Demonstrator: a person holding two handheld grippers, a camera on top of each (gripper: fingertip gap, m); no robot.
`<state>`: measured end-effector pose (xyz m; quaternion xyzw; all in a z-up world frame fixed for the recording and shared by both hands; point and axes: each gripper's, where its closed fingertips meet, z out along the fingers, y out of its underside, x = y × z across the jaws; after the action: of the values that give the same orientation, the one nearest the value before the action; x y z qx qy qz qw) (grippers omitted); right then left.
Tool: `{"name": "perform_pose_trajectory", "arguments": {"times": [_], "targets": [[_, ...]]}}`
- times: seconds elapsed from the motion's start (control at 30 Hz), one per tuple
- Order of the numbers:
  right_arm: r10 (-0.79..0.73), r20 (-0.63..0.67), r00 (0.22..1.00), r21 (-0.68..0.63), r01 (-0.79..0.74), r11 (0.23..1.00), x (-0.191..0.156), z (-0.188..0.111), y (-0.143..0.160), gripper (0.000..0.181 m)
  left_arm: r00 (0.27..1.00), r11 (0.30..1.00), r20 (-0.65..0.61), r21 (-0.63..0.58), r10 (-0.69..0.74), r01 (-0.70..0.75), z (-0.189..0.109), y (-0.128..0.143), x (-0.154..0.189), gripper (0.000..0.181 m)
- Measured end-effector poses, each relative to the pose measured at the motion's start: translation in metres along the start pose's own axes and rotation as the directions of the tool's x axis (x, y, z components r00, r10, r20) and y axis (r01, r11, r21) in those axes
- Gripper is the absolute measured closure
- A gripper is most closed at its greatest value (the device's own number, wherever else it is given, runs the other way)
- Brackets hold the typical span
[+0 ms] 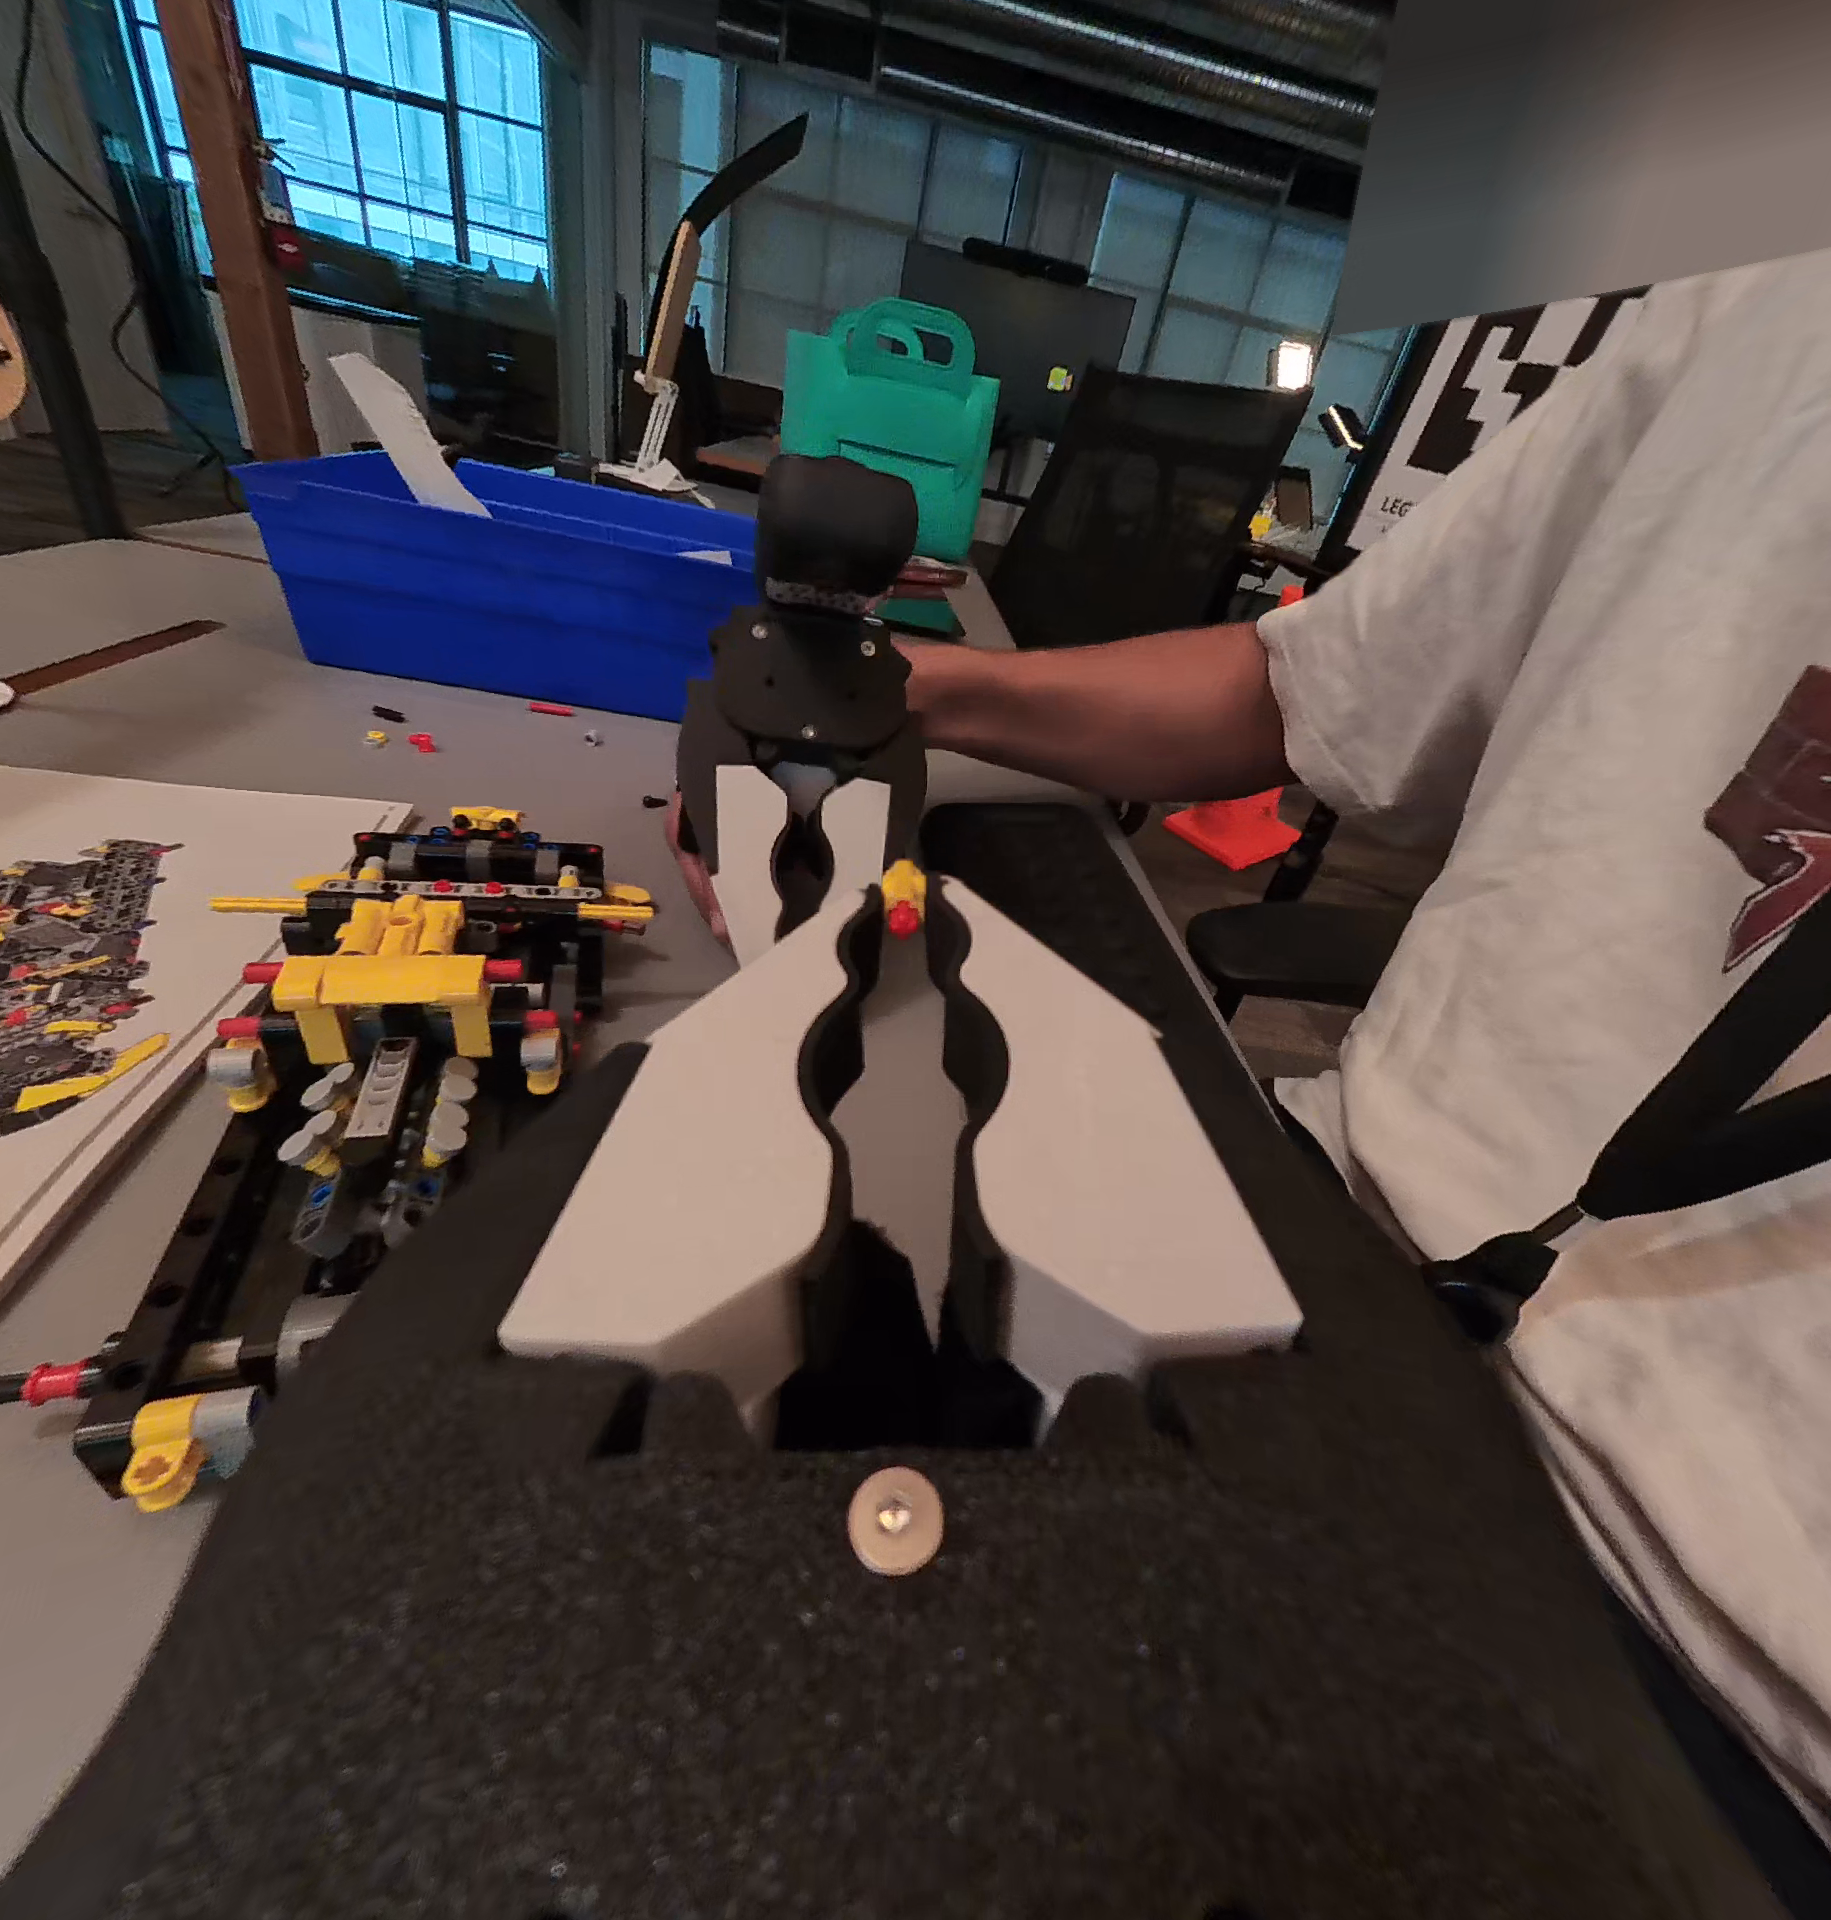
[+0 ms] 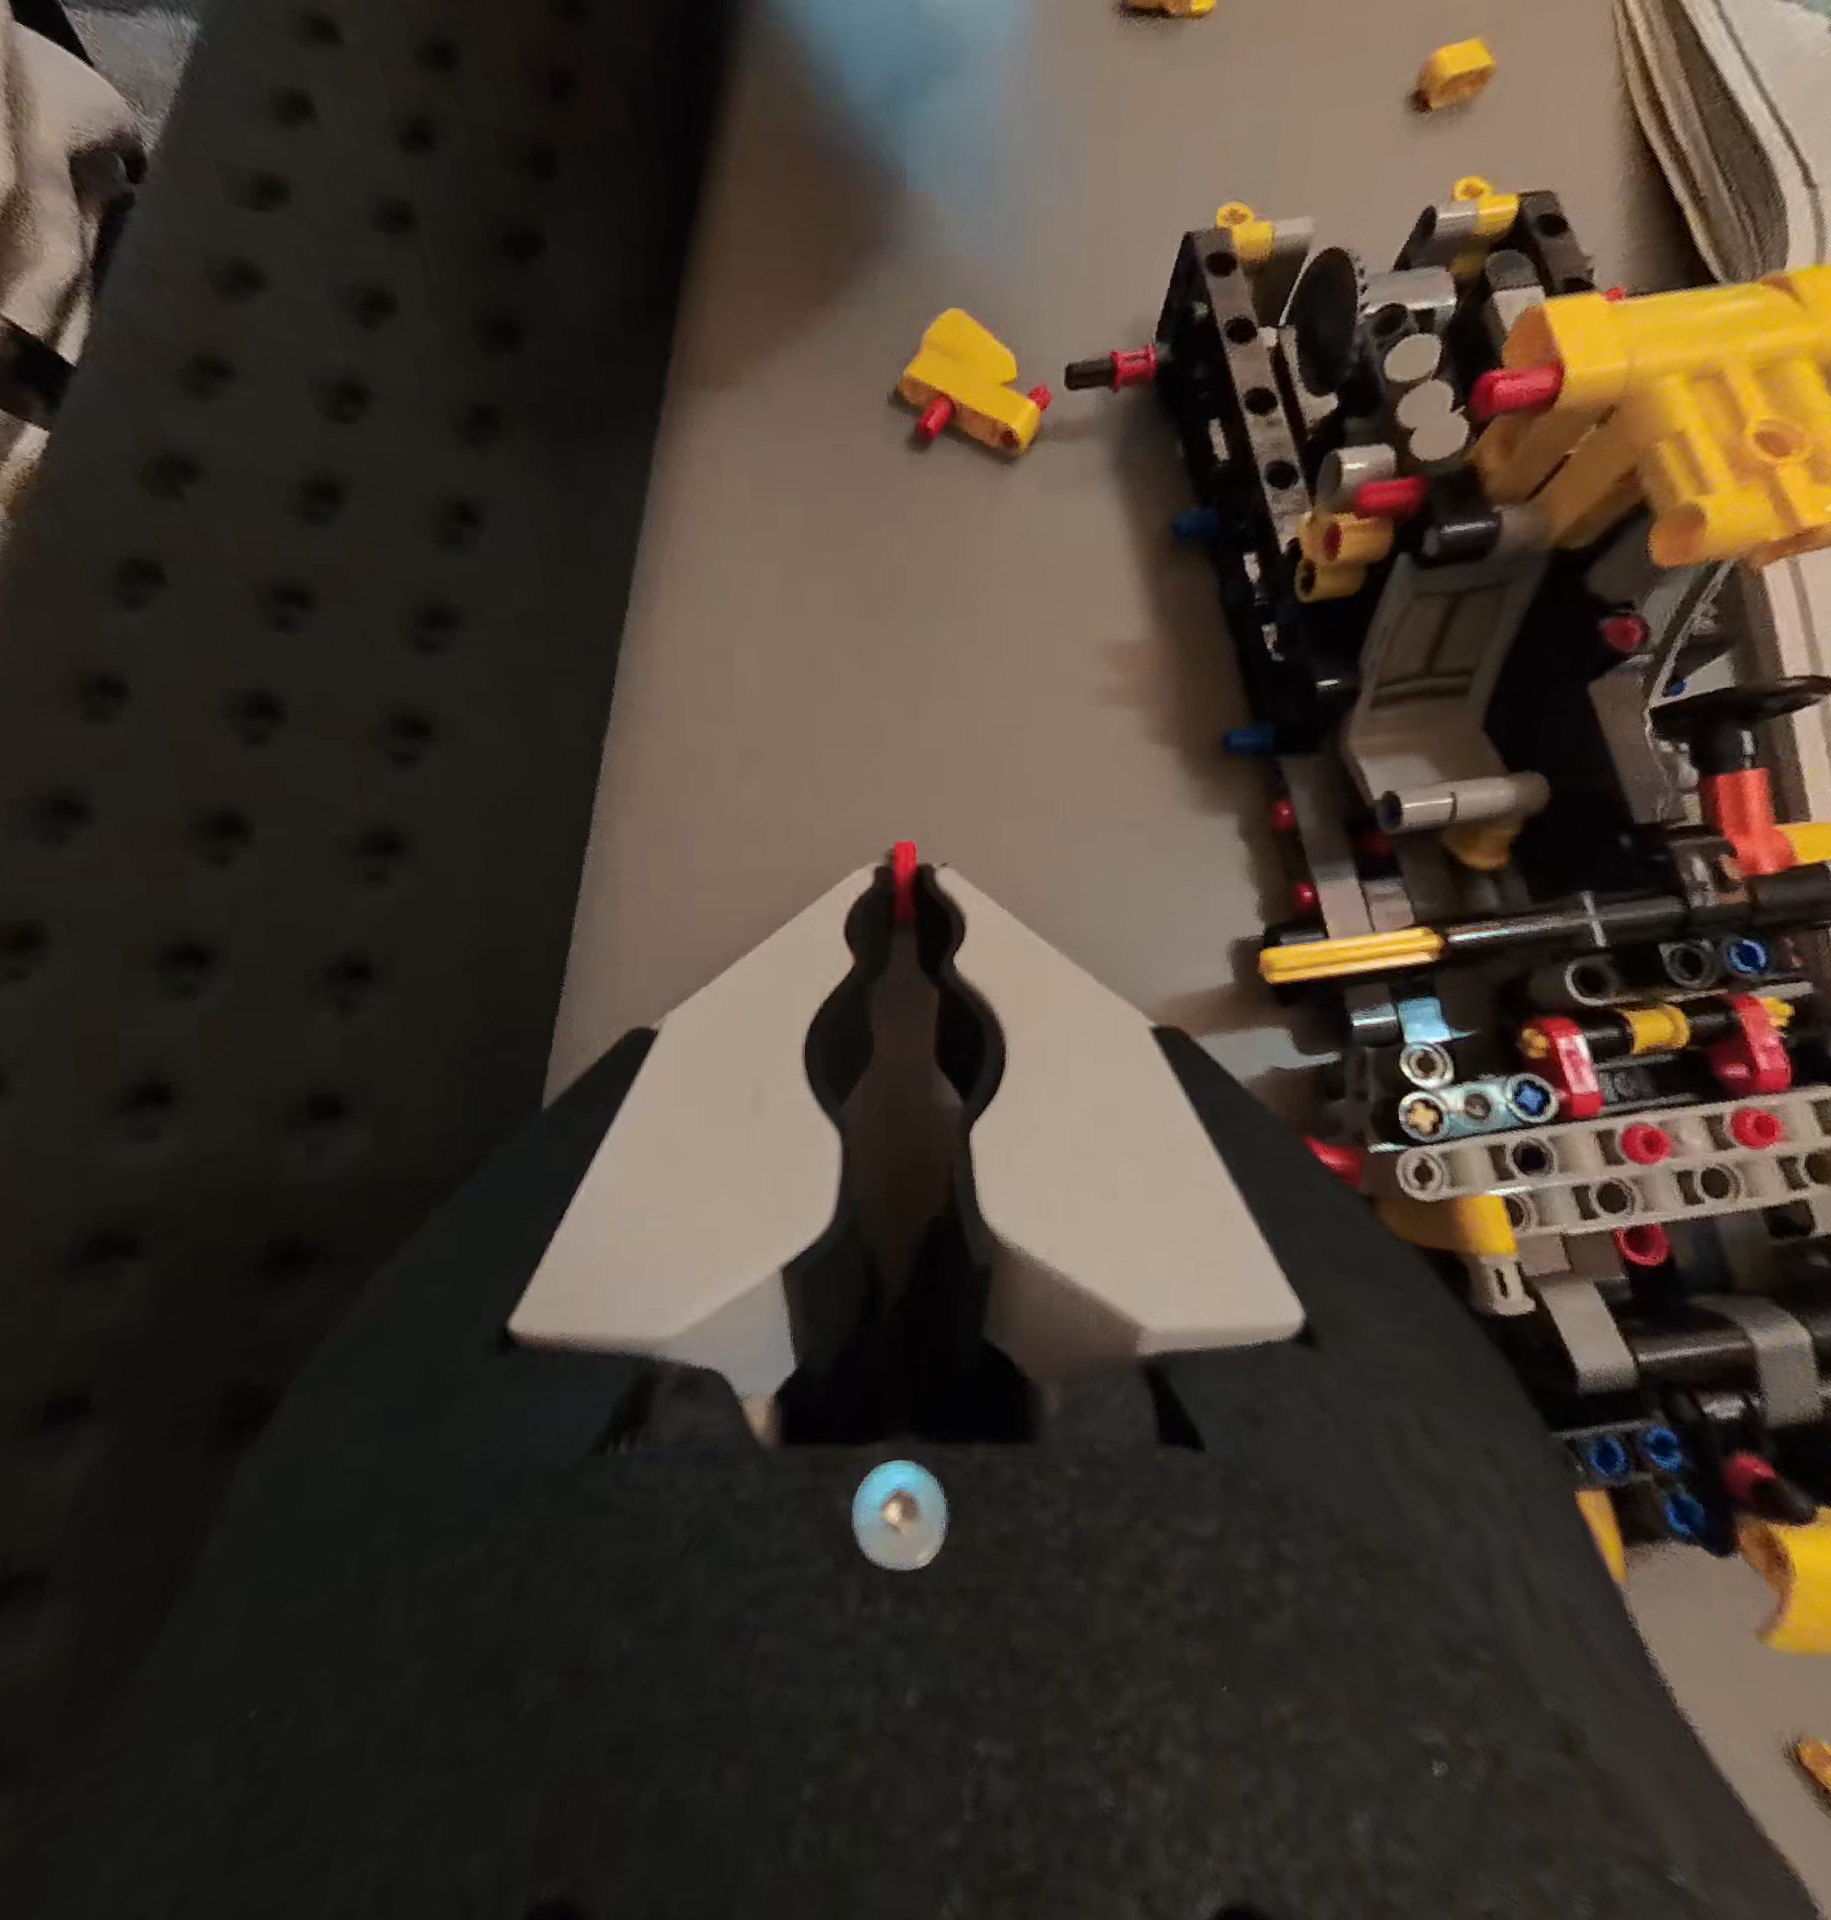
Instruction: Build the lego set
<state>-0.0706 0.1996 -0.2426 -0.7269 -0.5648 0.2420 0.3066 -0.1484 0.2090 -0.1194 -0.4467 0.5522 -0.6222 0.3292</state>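
Left wrist view: the left gripper [image 1: 903, 914] has its jaws nearly together, pinching a small yellow piece with a red pin [image 1: 903, 896] right at the tips. Facing it, just beyond, is the right gripper [image 1: 802, 914], held in a person's hand [image 1: 698, 862]; its fingers are drawn close, though what sits between them cannot be made out from here. To the left, the half-built lego model [image 1: 391, 1039] (black frame, yellow and grey parts) stands on the grey table [image 1: 163, 707], partly beside the open instruction booklet [image 1: 90, 966]. A few loose small pieces [image 1: 402, 738] lie farther back near a blue bin [image 1: 495, 582]. A black perforated mat [image 1: 1077, 914] runs along the table's right edge.

Right wrist view: the right gripper [image 2: 903, 883] has its jaws narrowed onto a thin red pin [image 2: 903, 883], which pokes out between the tips. It hangs above bare table [image 2: 838, 623], with the perforated mat [image 2: 267, 623] to the left. The lego model [image 2: 1513, 831] fills the right side. A loose yellow connector with red pins [image 2: 968, 384] lies on the table just left of the model, apart from it.
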Motion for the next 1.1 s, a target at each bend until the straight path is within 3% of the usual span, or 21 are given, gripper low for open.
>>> {"name": "perform_pose_trajectory", "arguments": {"times": [0.17, 0.3, 0.47, 1.1], "targets": [[0.014, -0.089, 0.996, -0.016, -0.016, 1.000, 0.002, 0.001, -0.011, 0.178, 0.998, 0.999, 0.055, -0.036, -0.003, 0.005, 0.003, 0.008, -0.011, 0.173], [-0.049, -0.285, 0.957, 0.141, 0.093, 0.986, -0.001, -0.017, -0.074, 0.179, 0.999, 1.000, 0.039, -0.020, -0.015, 0.016, 0.003, 0.008, -0.010, 0.173], [-0.065, -0.484, 0.873, 0.163, 0.164, 0.973, 0.000, -0.032, -0.121, 0.179, 1.000, 0.999, 0.019, 0.033, 0.000, -0.001, 0.002, 0.000, -0.006, 0.173], [-0.007, -0.436, 0.900, 0.243, 0.125, 0.962, -0.007, -0.030, -0.130, 0.179, 1.000, 0.999, -0.006, 0.031, 0.029, -0.029, 0.006, 0.002, 0.000, 0.173]]}}
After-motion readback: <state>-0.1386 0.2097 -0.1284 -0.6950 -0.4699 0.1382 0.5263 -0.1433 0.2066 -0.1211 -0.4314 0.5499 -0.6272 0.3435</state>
